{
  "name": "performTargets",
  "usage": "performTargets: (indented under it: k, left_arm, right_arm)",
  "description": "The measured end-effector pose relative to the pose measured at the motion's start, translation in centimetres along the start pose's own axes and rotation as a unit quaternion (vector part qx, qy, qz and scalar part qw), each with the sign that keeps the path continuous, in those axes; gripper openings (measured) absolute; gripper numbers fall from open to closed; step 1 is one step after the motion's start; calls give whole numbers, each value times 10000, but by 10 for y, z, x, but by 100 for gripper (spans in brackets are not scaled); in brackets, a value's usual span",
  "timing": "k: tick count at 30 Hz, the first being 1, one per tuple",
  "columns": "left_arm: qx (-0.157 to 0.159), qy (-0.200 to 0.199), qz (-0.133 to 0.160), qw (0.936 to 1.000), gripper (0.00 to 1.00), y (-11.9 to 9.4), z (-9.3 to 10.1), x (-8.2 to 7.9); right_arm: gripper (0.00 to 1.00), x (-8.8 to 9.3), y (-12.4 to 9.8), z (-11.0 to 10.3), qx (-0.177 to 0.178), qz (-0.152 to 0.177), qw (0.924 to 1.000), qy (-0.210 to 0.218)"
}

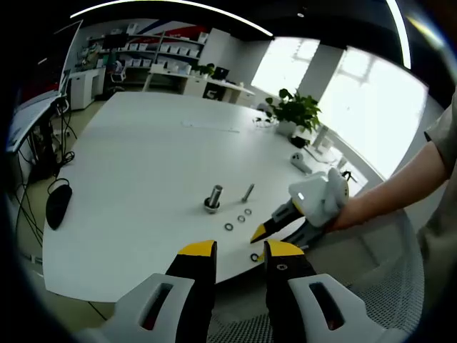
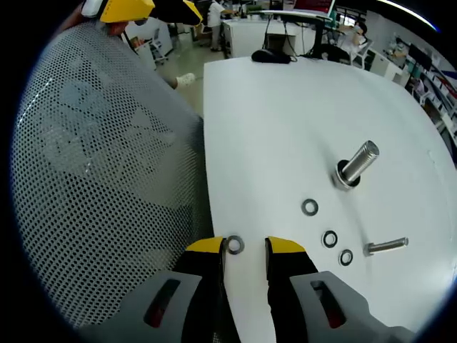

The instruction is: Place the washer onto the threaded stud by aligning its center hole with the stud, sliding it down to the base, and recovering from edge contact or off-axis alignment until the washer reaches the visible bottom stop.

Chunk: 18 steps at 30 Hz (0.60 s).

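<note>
A steel threaded stud (image 1: pixel 213 196) (image 2: pixel 355 164) stands upright on its base on the white table (image 1: pixel 143 164). Three loose washers (image 2: pixel 309 207) (image 1: pixel 241 219) lie in a row near it. A further washer (image 2: pixel 234 245) (image 1: pixel 254 256) lies flat at the table's edge. My right gripper (image 2: pixel 245 249) (image 1: pixel 258 234) is open and low over that washer, which sits between the jaws close to the left fingertip (image 2: pixel 206 246). My left gripper (image 1: pixel 240 250) (image 2: pixel 143 8) hangs open off the table's near edge with nothing in it.
A loose bolt (image 1: pixel 248 191) (image 2: pixel 388 246) lies beside the washers. A perforated mesh chair back (image 2: pixel 107 179) (image 1: pixel 371 300) stands against the table's edge. A black mouse (image 1: pixel 57 202) rests at the left end, a potted plant (image 1: pixel 293 111) at the far side.
</note>
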<state>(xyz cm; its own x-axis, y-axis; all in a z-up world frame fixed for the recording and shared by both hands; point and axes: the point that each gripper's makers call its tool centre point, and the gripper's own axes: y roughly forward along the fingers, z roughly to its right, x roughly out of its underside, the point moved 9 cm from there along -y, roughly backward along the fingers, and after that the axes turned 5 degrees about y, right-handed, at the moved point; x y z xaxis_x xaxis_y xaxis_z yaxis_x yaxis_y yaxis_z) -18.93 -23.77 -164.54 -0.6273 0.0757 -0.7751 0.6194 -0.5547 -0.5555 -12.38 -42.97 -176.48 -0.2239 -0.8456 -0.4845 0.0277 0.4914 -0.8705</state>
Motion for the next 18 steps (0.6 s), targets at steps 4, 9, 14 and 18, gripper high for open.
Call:
performTargets:
  k: [4, 9, 14, 18]
  left_arm:
    - [8, 8, -2, 10000, 24, 0, 0, 0]
    - [29, 8, 2, 10000, 24, 0, 0, 0]
    - [42, 5, 10, 10000, 24, 1, 0, 0]
    - [64, 8, 17, 10000, 24, 0, 0, 0]
  right_arm:
    - [24, 4, 5, 0, 41, -75, 10000, -20]
    - [23, 5, 6, 0, 103, -156, 9998, -64]
    - [24, 6, 6, 2, 169, -90, 9996, -203]
    - [23, 7, 3, 15, 295, -136, 9995, -10]
